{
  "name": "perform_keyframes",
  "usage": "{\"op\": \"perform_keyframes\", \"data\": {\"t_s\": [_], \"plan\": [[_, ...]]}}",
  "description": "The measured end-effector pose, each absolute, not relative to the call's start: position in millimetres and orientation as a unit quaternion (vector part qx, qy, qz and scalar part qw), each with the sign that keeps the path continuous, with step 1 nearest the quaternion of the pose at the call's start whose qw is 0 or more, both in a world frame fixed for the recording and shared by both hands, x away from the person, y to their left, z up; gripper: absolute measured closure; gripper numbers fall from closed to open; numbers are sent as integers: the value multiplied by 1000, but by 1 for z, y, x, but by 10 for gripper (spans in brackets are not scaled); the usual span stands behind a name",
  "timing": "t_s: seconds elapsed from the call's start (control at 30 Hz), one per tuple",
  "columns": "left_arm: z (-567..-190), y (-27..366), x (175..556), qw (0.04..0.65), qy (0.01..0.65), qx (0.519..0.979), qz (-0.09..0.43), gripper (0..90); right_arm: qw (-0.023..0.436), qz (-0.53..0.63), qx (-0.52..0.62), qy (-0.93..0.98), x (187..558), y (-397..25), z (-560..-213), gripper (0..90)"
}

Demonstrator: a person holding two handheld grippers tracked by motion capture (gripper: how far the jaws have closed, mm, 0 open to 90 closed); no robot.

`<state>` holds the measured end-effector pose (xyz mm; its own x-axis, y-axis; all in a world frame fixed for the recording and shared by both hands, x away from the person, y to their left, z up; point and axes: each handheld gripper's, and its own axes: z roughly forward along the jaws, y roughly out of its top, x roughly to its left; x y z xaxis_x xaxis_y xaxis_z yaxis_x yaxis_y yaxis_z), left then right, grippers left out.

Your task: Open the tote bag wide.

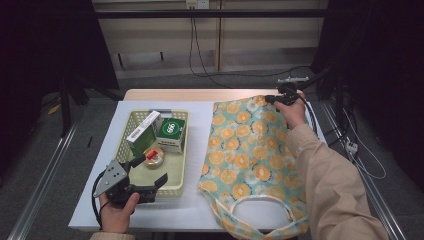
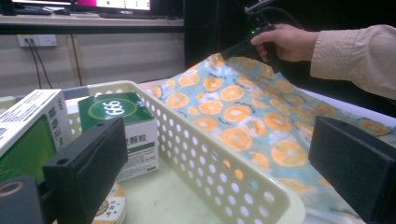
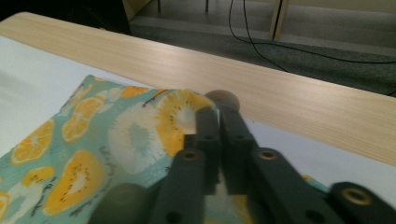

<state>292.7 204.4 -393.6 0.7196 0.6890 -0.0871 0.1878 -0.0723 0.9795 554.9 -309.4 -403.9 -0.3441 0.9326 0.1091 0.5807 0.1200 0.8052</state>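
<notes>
My right gripper [image 1: 276, 98] has its jaws pinched together on the far corner of the orange-print tote bag [image 1: 248, 150], which lies spread across the right half of the white mat [image 1: 200, 120], its handles toward me. My left gripper [image 1: 150, 172] hangs with jaws spread wide at the near edge of the cream perforated basket [image 1: 180, 165], gripping nothing. Inside the basket stand a green "666" box [image 1: 171, 133] and a green-and-white carton [image 1: 143, 132], with a round tin [image 1: 154, 157] lying in front of them.
</notes>
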Motion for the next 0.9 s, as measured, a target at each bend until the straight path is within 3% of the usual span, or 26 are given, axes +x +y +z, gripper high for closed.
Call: {"op": "perform_keyframes", "data": {"t_s": [0.07,0.27,0.7,0.9], "plan": [[-394,204,292,607,312,701,206,46,221,385,531,722,553,-307,-406,451],[-394,204,292,609,314,700,203,46,193,396,477,760,526,-293,-408,342],[-395,199,291,606,307,706,200,46,157,418,383,809,430,-264,-408,224],[-395,198,291,605,308,706,200,46,144,418,365,819,397,-263,-415,217]]}}
